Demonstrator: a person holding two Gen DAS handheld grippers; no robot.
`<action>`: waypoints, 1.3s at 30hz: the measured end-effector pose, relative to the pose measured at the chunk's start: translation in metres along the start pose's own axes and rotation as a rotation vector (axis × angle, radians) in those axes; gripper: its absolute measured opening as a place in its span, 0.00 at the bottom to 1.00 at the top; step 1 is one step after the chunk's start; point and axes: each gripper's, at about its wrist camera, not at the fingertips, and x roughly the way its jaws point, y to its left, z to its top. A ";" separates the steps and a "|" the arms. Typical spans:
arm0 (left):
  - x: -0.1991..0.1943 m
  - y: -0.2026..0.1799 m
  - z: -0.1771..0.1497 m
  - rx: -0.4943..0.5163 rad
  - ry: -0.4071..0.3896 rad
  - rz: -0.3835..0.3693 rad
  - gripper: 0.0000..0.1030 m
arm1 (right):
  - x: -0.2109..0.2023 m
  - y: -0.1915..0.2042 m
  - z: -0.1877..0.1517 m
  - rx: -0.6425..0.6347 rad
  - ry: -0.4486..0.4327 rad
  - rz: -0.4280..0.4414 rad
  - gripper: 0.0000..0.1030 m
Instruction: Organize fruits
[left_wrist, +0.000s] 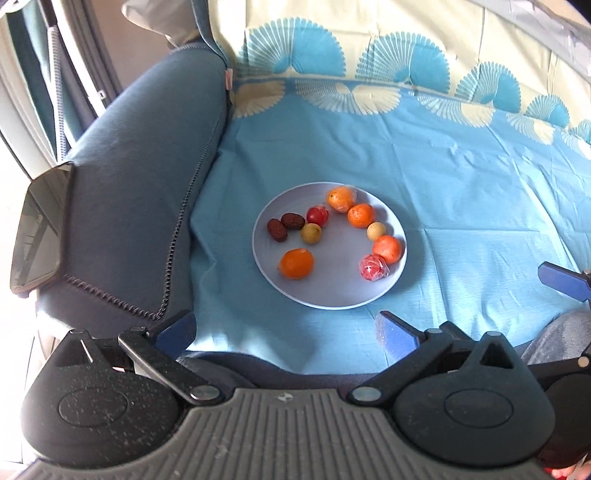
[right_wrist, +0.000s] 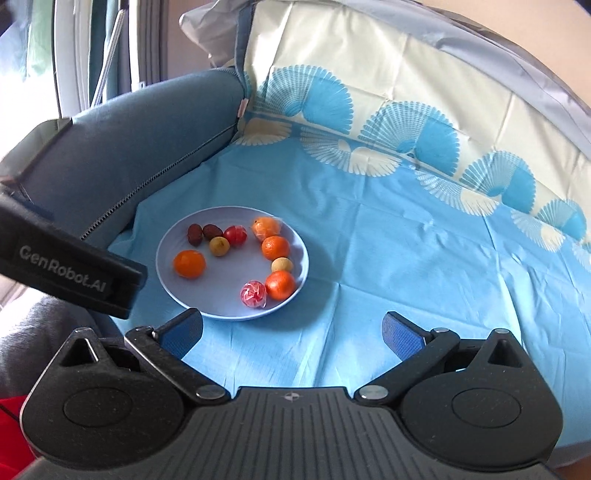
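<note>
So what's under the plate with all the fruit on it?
The plate sits on a light blue cloth with fan patterns at its far edge. The cloth shows all around the plate, but the part right beneath it is covered, so anything there can't be seen.

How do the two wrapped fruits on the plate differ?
The wrapped orange fruit sits at the plate's far rim, while the wrapped red fruit lies nearer the camera. The orange one looks larger, with a clear, barely visible wrap; the red one's wrap is crinkled with white streaks. Both are round, lie inside the plate, and each sits next to a bare orange.
</note>
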 end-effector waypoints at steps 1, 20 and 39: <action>-0.004 0.000 -0.002 0.002 -0.005 0.003 1.00 | -0.005 -0.001 0.000 0.009 -0.001 -0.002 0.99; -0.028 -0.001 -0.019 -0.062 -0.033 0.000 1.00 | -0.048 -0.018 -0.010 0.090 -0.060 -0.045 0.99; -0.006 -0.008 -0.008 -0.039 0.016 0.042 1.00 | -0.027 -0.021 -0.008 0.096 -0.024 -0.023 0.99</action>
